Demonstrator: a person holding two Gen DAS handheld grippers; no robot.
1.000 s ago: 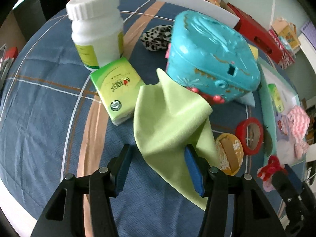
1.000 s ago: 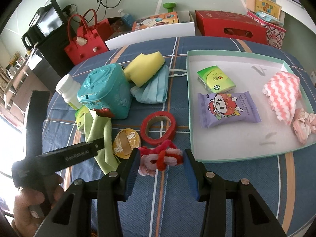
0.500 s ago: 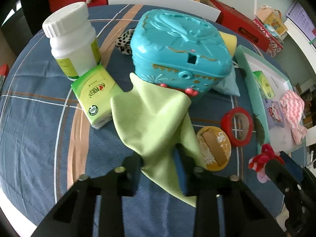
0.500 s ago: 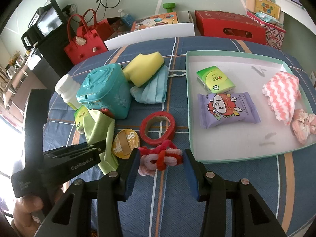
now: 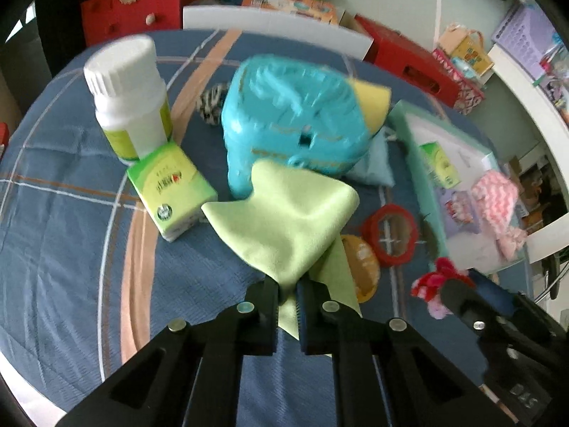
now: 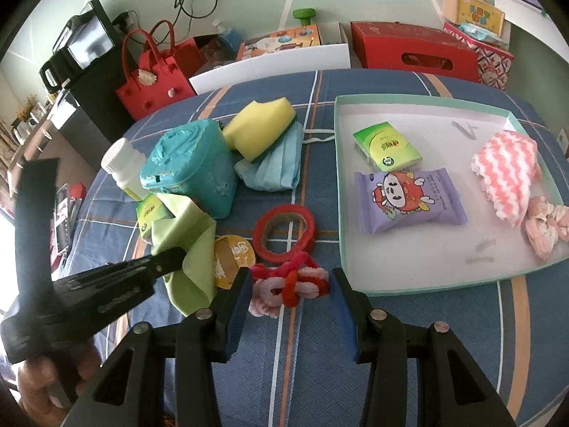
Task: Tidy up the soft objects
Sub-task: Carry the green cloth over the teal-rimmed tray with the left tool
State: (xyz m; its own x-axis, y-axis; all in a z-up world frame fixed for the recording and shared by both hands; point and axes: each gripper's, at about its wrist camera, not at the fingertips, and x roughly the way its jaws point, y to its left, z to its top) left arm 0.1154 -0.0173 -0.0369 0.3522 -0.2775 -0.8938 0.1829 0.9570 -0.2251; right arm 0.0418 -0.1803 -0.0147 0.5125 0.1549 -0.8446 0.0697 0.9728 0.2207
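In the left wrist view, the left gripper [image 5: 287,293] has its fingers clamped on the light green microfibre cloth [image 5: 290,227], which fans out before the turquoise plastic case [image 5: 295,121]. In the right wrist view, the right gripper [image 6: 290,290] has its fingers apart around the red-and-pink fuzzy chenille scrunchie [image 6: 290,283] lying on the blue plaid tablecloth [image 6: 313,348], just beside the mint-rimmed white tray [image 6: 339,185].

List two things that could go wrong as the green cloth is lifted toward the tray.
1. The left gripper pinches only a bunched part of the green cloth; the cloth's far end lies against the teal box and tissue pack, so it may drag them along.
2. The right gripper straddles the red-and-pink scrunchie close by, so the two grippers might collide.
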